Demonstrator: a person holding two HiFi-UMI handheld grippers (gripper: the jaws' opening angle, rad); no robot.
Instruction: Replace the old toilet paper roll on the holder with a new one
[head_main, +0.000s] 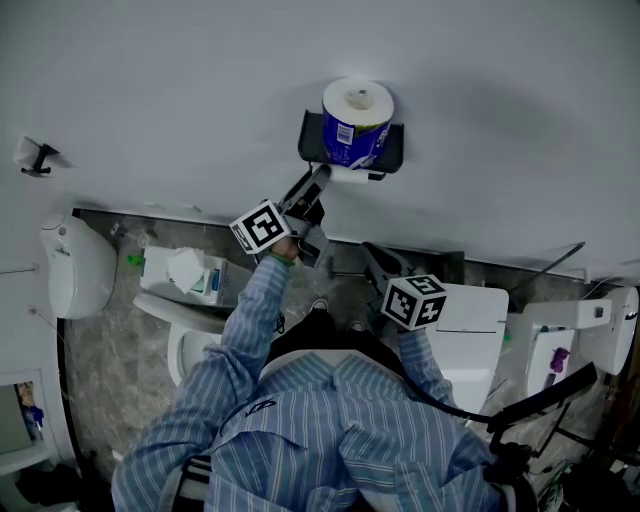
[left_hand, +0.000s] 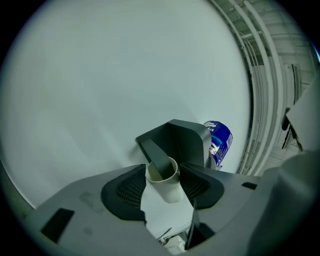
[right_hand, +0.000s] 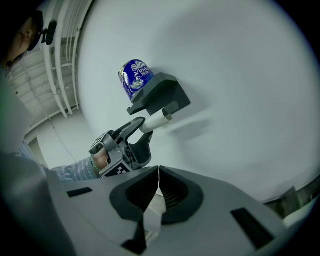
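A dark wall holder (head_main: 392, 148) carries a new roll in blue-printed wrap (head_main: 357, 122) standing on its top shelf. Under the shelf, an empty cardboard tube (head_main: 349, 175) sits on the holder's bar. My left gripper (head_main: 322, 174) reaches up to it. In the left gripper view the tube (left_hand: 165, 180) lies between the two pads with the bar (left_hand: 155, 154) running into it, and both pads touch its sides. The wrapped roll (left_hand: 219, 142) shows behind the holder (left_hand: 185, 137). My right gripper (right_hand: 159, 172) hangs lower, shut on nothing, looking up at the tube (right_hand: 156, 120).
Below the holder stands a toilet with a white tank lid (head_main: 472, 312). A tissue box (head_main: 186, 270) rests at the left, next to a white bin (head_main: 76, 266). A small hook (head_main: 35, 156) is on the wall. Pipes (left_hand: 261, 75) run along the wall.
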